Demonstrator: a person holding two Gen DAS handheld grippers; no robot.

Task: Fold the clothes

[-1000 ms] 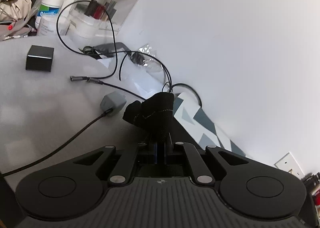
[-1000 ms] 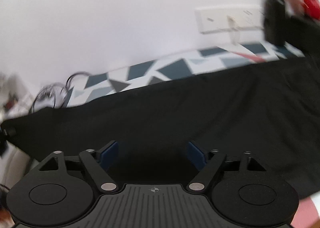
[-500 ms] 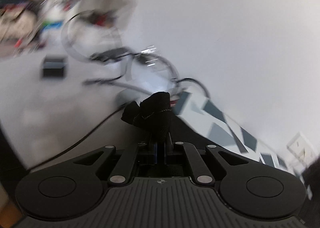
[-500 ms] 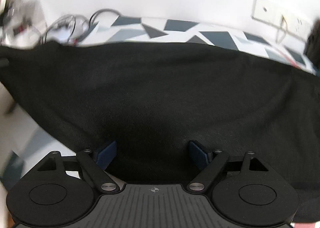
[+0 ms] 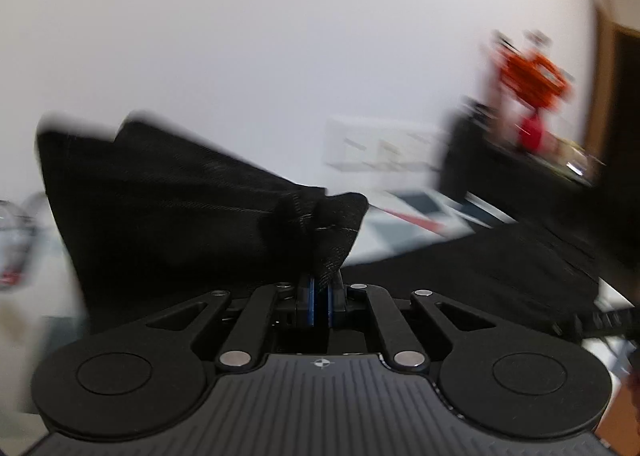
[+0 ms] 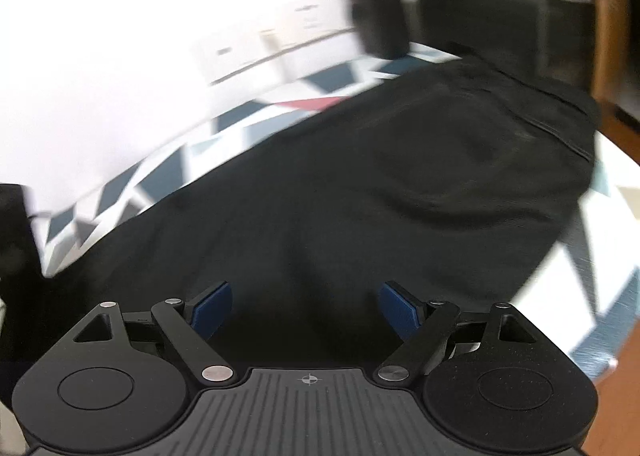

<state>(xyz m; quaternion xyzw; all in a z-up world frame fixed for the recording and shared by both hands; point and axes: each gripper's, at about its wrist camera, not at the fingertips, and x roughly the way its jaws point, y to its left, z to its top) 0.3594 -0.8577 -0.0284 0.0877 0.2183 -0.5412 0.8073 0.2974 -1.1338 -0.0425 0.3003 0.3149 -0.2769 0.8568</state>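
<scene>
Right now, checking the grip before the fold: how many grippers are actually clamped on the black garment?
1. The left gripper is shut on a bunched corner of the black garment. The right gripper hovers open over the cloth, pads apart.

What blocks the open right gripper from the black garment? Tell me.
Nothing visible. The right gripper hangs open directly over the black garment, no object between them. The left gripper is already shut on a bunched corner of it.
</scene>
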